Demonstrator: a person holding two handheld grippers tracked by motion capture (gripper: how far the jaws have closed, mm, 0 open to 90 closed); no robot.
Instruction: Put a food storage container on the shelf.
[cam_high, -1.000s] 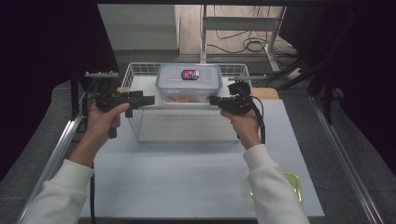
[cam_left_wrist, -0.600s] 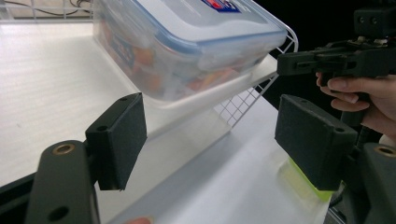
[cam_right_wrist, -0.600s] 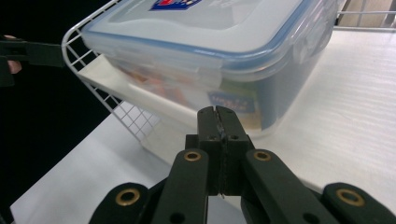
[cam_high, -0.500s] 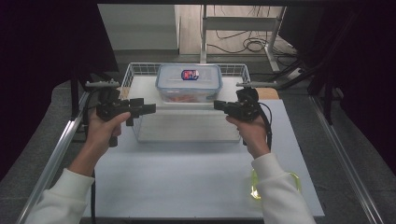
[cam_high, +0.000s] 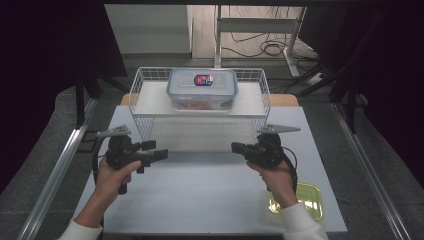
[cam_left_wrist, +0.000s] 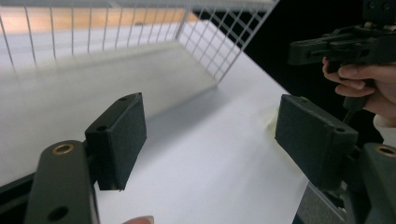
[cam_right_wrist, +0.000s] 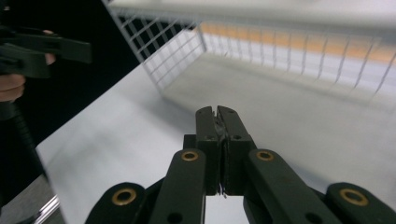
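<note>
Two grippers hover low over the bench (cam_high: 210, 200), both well short of the wire basket (cam_high: 150, 87) and the lidded box (cam_high: 202, 89) that sits inside it at the far side. The left gripper (cam_high: 162, 154) has its fingers (cam_left_wrist: 119, 137) spread wide with nothing but bare bench between them; the right gripper (cam_high: 236, 148) has its fingers (cam_right_wrist: 218, 140) pressed together on nothing. Neither touches anything, so I'd call this a pause, hands parked near the person's side, with the box untouched in the basket. If the box is what they're after, the next move calls for a reach forward and up over the basket rim, and the right fingers must part first. What's in the box is hard to make out, just something reddish through the wall; the label on the lid is too small to read. A yellow-green tray (cam_high: 305, 200) by the right forearm is partly covered.
</note>
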